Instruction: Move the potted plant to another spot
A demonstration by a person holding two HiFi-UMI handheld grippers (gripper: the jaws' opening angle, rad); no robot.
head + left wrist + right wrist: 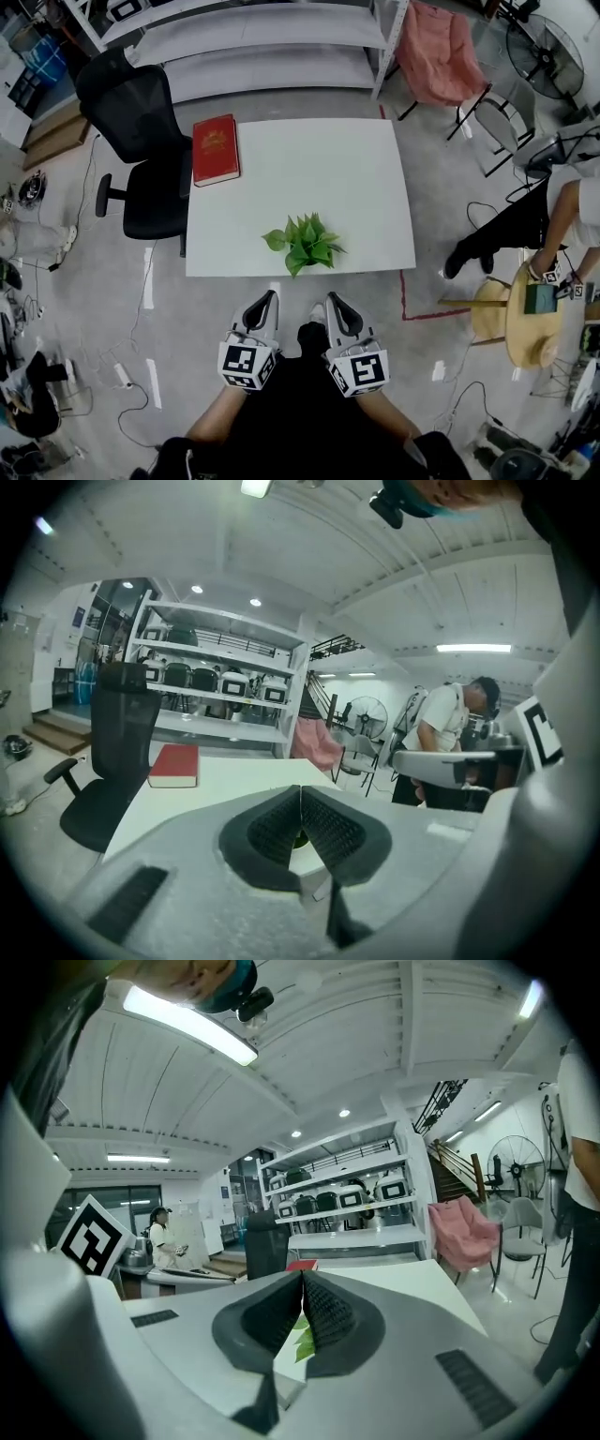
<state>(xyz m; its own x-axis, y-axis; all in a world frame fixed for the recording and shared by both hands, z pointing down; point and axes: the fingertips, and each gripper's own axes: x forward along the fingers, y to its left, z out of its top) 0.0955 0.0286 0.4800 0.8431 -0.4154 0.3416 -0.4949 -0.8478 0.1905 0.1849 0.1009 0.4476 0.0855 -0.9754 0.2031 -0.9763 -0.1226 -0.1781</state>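
Nearest us, our left gripper and right gripper hang with jaws pressed together and empty, short of the table. Just beyond, at its near edge, sits the potted plant. We judge it light, with soft leaves: take the pot from both sides, never the foliage.

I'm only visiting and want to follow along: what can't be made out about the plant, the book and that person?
Pot: in the head view the plant's leaves cover it from above.
Plant: in the left gripper view the shut left tool hides all but a green sliver.
Book: cover lettering too small in the head view.
Person: cut off by the head view's right edge.
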